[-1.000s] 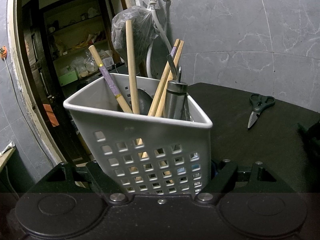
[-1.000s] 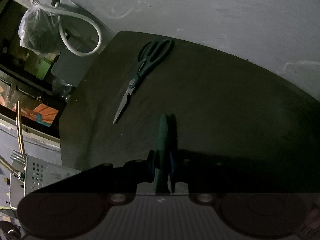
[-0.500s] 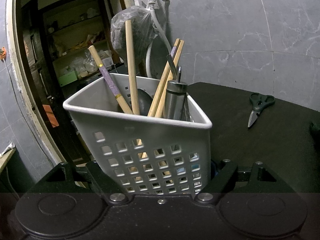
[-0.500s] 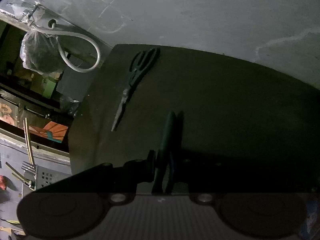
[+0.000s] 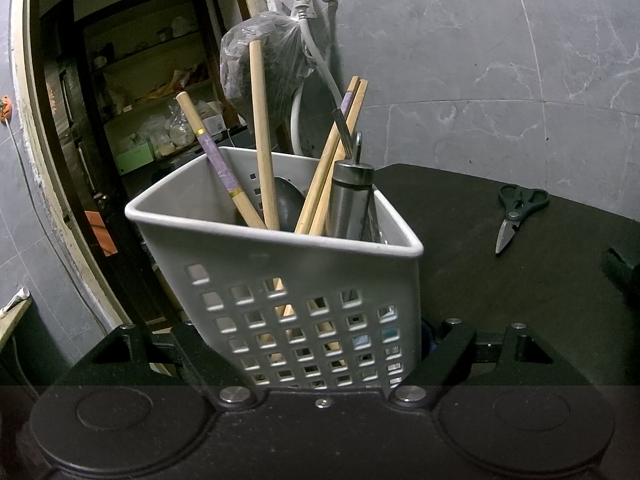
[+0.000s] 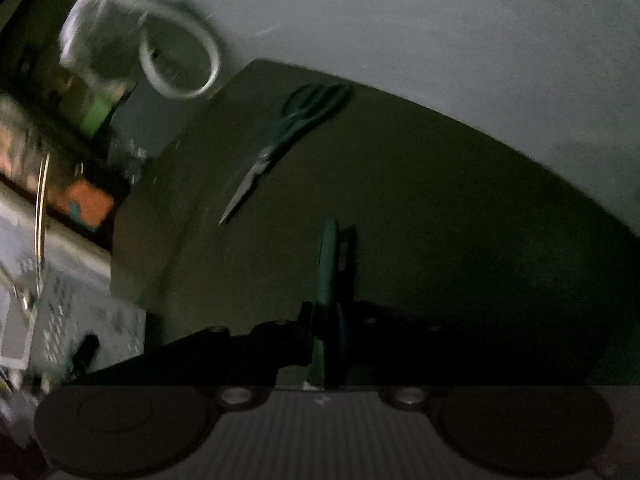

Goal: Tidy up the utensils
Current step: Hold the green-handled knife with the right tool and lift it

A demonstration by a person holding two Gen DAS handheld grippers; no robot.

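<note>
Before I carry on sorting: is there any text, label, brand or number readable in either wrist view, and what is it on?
None can be read.
Utensil basket: plain grey plastic, no print showing.
Steel canister inside it: no label visible.
Scissors: no brand discernible.
Shelf packages through the doorway: any print is too small to read.
Right wrist view: motion-blurred and dark; nothing legible there, including the green-handled utensil.

Both wrist views toward scissors [image 5: 516, 210]
</note>
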